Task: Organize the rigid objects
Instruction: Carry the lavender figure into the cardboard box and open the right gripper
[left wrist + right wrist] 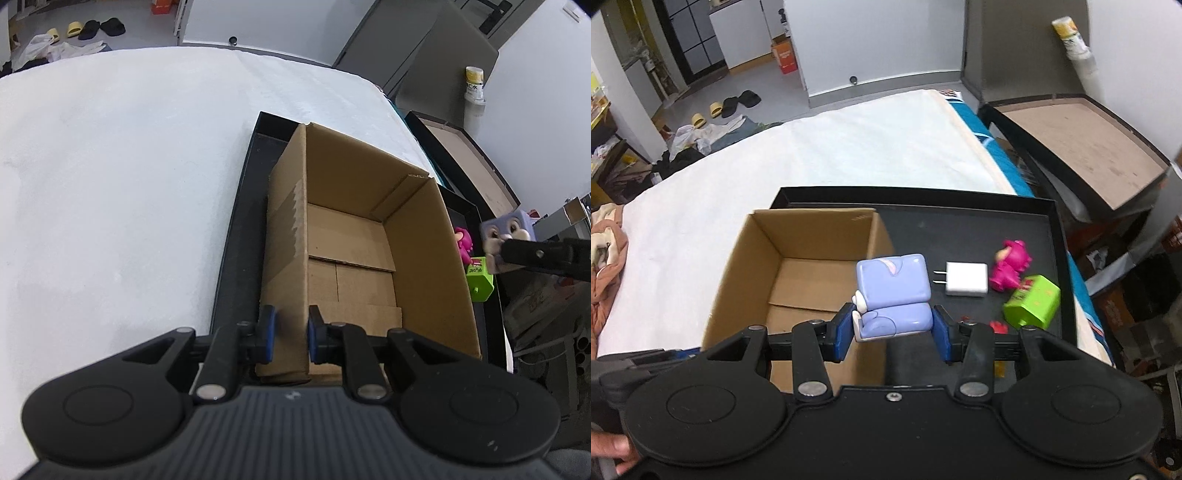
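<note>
The right claw point(893, 334) holds a purple toy point(893, 291) above the cardboard box's point(798, 258) right wall. The left claw point(290, 334) pinches the box's left wall. A white charger point(966, 279), pink toy point(1010, 265) and green block point(1032, 302) lie beside the box in the black tray point(960, 229).

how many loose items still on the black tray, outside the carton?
3, maybe more: white charger, pink toy, green box. Small red bits near the right tongs are partly hidden.
</note>
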`<action>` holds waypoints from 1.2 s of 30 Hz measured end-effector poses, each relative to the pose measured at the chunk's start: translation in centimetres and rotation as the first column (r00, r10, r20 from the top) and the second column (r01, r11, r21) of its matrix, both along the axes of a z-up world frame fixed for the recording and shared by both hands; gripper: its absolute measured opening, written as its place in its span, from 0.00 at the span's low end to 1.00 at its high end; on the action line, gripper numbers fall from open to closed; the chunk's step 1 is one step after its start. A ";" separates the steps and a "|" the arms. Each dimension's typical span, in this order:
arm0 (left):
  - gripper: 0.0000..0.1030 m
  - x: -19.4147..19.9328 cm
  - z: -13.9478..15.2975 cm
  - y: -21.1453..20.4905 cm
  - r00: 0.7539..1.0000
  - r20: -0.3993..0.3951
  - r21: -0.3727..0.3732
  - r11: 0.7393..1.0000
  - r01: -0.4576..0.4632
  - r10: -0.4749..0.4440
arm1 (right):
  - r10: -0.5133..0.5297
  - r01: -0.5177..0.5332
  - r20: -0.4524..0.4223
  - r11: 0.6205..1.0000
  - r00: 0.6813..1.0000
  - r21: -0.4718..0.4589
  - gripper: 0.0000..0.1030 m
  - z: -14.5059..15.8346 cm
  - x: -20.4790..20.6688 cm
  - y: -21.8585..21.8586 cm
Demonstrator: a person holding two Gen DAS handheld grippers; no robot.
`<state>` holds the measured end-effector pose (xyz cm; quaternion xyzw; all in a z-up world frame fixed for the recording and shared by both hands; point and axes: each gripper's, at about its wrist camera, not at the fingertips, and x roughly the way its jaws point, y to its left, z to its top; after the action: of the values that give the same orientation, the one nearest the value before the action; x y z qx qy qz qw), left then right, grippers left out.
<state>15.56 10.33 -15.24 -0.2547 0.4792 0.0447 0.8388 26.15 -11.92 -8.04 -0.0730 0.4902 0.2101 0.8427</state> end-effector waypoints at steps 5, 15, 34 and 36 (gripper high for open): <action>0.16 0.0 -0.1 0.3 1.000 0.005 -0.005 1.000 0.006 -0.006 | 0.032 -0.032 -0.010 0.999 0.999 -0.003 0.42 -0.6 0.3 2.4; 0.16 -0.3 -0.4 1.3 0.999 -0.007 -0.066 0.997 -0.044 0.044 | 0.090 -0.090 -0.045 0.996 0.995 -0.007 0.42 -2.6 0.9 7.6; 0.16 -0.2 0.3 0.6 0.999 -0.010 -0.029 0.998 -0.050 0.049 | 0.123 -0.124 0.018 0.990 0.992 0.068 0.78 -0.2 0.4 6.9; 0.15 0.0 0.4 0.2 0.999 -0.010 -0.009 0.999 -0.040 0.040 | 0.131 -0.132 0.020 0.989 0.991 0.060 0.78 0.1 0.0 6.4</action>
<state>15.52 10.52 -14.81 -0.2677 0.4783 0.0605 0.8342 26.16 -5.55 -7.93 -0.0810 0.4709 0.2793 0.8328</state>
